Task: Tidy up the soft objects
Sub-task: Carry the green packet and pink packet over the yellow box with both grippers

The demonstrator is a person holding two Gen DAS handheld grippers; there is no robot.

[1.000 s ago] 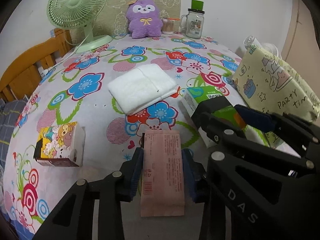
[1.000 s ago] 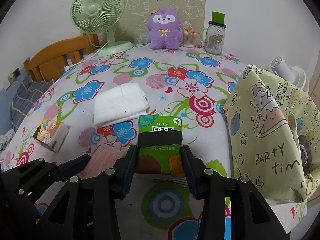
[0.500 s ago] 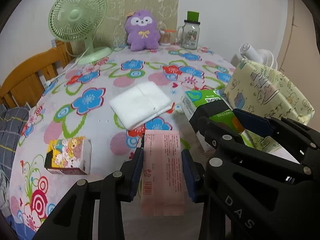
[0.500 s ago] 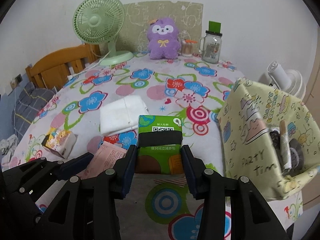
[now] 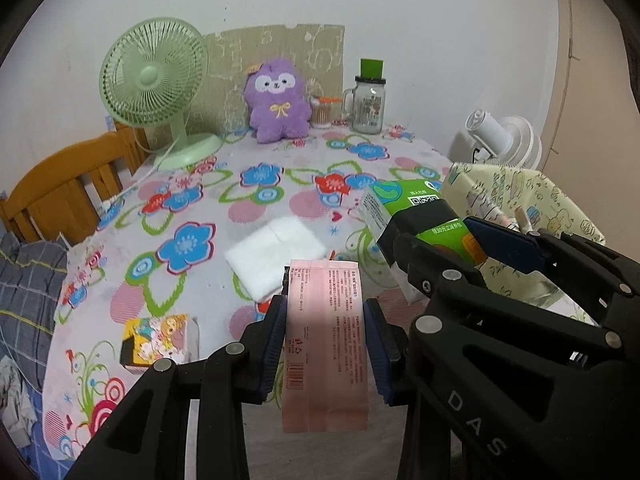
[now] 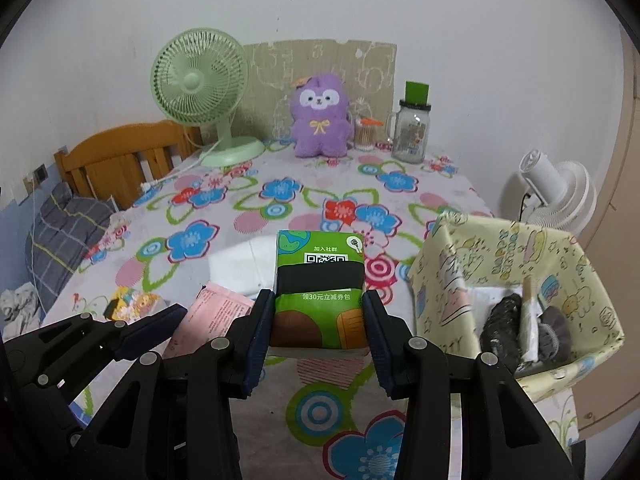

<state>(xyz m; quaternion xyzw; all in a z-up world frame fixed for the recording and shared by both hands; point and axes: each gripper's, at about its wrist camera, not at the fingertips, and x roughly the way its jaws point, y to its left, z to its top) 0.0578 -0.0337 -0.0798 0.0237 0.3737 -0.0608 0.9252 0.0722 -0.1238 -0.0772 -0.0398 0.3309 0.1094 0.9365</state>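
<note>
My left gripper (image 5: 325, 312) is shut on a flat pink tissue pack (image 5: 325, 344), lifted above the flowered tablecloth (image 5: 188, 240). A green tissue pack (image 6: 320, 292) with a black band sits clamped in my right gripper (image 6: 318, 308), also raised off the table; in the left wrist view this green pack (image 5: 416, 212) shows at the right. A folded white cloth (image 5: 276, 256) lies on the table beyond both packs. To the right stands an open yellow cartoon-print fabric bin (image 6: 560, 256) with dark soft items (image 6: 500, 328) inside. A small cartoon tissue pack (image 5: 160, 340) lies at the left.
At the back stand a green desk fan (image 5: 156, 80), a purple plush toy (image 5: 278, 100), a cotton-swab jar (image 5: 322, 112) and a glass mug with green lid (image 5: 368, 100). A wooden chair (image 5: 60, 188) is at the left, a white fan (image 6: 556, 184) beyond the right edge.
Both grippers have risen with their tissue packs still held, so the table looks farther below and the inside of the yellow bin has come into the right wrist view.
</note>
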